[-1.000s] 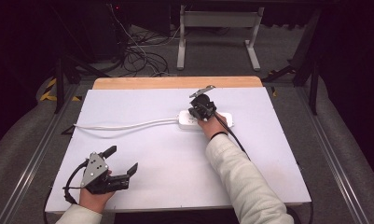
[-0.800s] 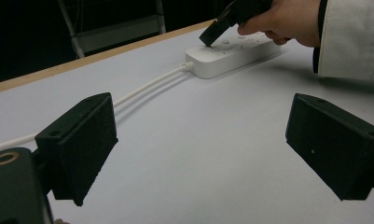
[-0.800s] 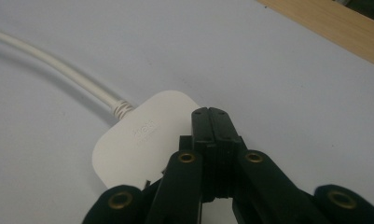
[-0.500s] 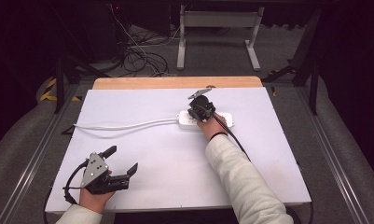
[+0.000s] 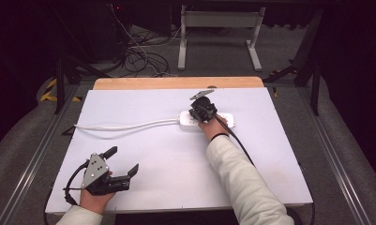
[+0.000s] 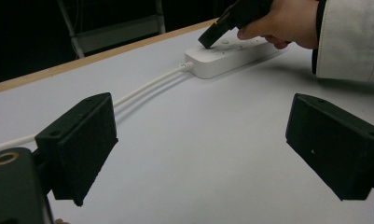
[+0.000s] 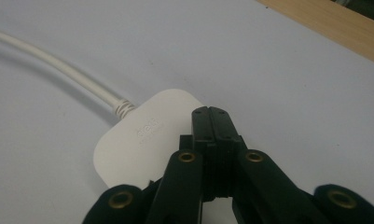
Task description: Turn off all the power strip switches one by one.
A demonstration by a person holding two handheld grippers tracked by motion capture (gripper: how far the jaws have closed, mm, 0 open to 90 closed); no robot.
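White power strip [image 5: 205,121] lies on the table [image 5: 157,154] under the right gripper [image 5: 203,108], jaws pressed together, while the left gripper [image 5: 122,165] rests wide apart.

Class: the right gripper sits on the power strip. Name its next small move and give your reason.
Probably press straight down: the right gripper, jaws shut, has its tip on top of the power strip near the cable end, as if over a switch. The left gripper rests open, apart.
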